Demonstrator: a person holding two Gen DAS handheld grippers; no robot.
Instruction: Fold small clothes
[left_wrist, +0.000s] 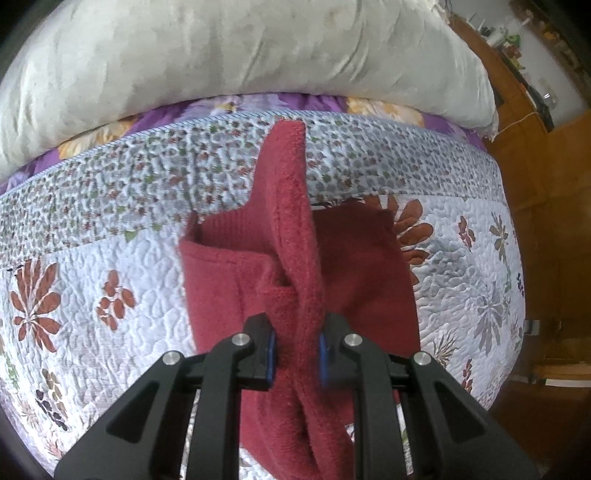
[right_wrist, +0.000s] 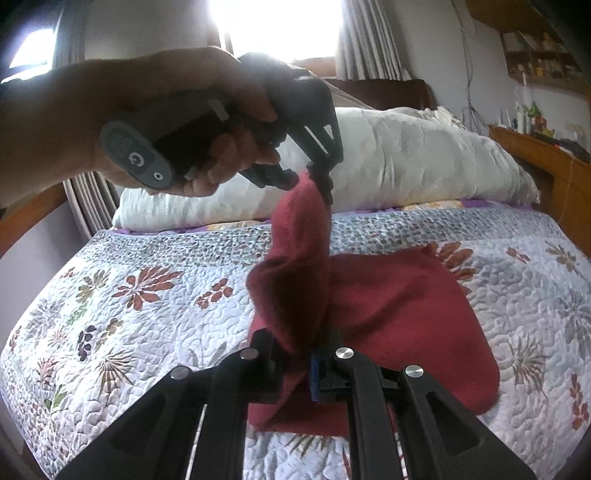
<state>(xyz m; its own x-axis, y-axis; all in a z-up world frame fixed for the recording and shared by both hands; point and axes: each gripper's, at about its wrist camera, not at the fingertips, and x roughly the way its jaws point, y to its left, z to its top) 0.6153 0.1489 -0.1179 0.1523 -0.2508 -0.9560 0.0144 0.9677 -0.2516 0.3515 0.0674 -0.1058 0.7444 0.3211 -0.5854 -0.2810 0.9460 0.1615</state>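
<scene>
Red fleece garment (left_wrist: 295, 236) is clamped in both grippers: left gripper (left_wrist: 297, 354) jaws are closed on a raised fold, right gripper (right_wrist: 295, 354) jaws are closed on the near end of the same raised strip. The rest of the garment is spread on the floral quilt (left_wrist: 110, 258) of the bed, near the middle, with a white pillow (left_wrist: 240, 51) at the far side. In the right wrist view the left gripper is seen held by a hand (right_wrist: 207, 122) above the bed, with the fold hung from it.

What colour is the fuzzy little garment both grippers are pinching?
The garment is dark red all over, plain with no pattern. The right wrist view shows it best.
</scene>
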